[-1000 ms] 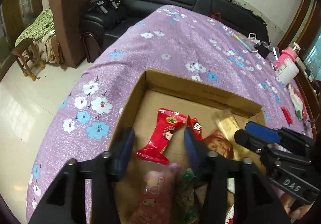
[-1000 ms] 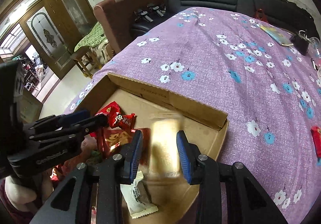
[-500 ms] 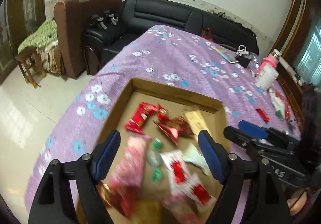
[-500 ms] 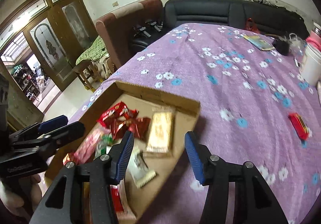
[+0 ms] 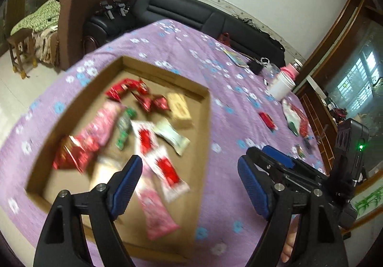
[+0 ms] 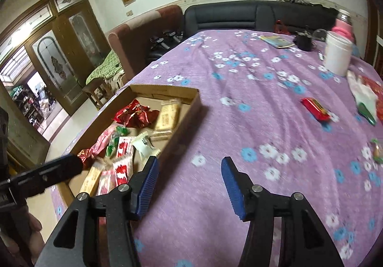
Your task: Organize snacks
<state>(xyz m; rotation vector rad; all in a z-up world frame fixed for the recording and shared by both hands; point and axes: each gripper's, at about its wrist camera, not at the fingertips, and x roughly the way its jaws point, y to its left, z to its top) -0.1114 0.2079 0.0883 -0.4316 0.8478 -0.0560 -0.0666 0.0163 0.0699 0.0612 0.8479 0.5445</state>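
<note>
Snacks [image 6: 165, 115] inside box [image 6: 184, 123] walls

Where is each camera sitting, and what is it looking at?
Left wrist: on the left gripper, over the cardboard box of snacks; the right gripper and a finger show.
Right wrist: on the right gripper, over the purple tablecloth; the left gripper shows.
Both see the box, the red snack and the white cup.

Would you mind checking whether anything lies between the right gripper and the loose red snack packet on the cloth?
Nothing visible does: only bare flowered tablecloth lies between the open right gripper and the red snack packet.
</note>
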